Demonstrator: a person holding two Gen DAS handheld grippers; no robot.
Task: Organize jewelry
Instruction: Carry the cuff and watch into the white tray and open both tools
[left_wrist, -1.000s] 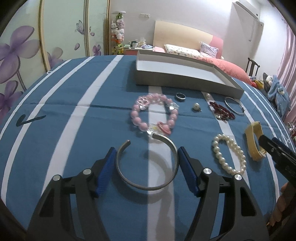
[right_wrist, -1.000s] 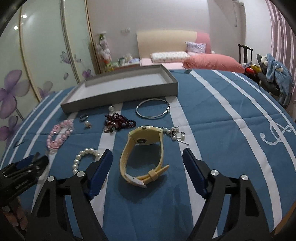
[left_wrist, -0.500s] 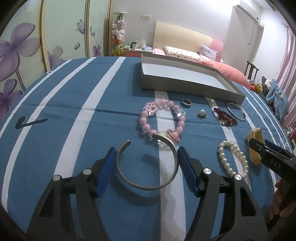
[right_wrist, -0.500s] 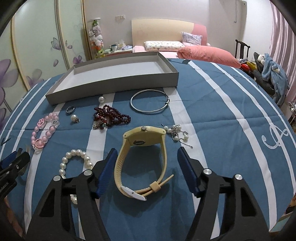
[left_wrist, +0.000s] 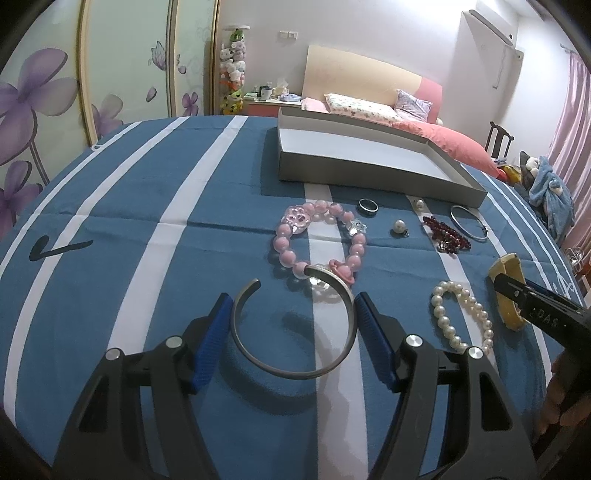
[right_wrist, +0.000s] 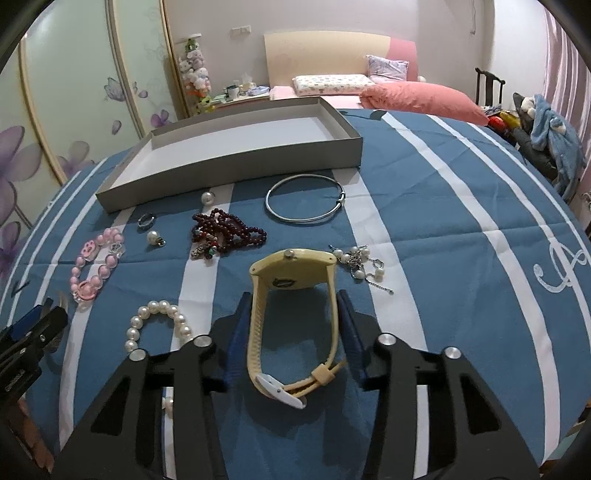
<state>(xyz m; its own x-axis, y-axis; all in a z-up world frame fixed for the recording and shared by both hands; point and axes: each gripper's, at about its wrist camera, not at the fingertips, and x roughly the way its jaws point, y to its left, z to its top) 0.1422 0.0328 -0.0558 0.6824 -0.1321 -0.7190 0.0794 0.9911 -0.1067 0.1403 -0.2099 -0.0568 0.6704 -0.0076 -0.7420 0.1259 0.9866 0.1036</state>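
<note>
The gray tray (right_wrist: 236, 166) sits at the far side of the striped cloth. The right gripper (right_wrist: 291, 325) pinches the yellow watch (right_wrist: 291, 284) by its strap; the left gripper (left_wrist: 293, 325) clasps the silver cuff (left_wrist: 295, 365) (its open ends point away).

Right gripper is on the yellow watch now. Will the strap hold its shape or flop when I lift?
The yellow watch stands as a buckled loop between the right gripper fingers, so it probably keeps shape. The rubbery-looking strap may flex under squeeze. Its loose tail could dangle.
</note>
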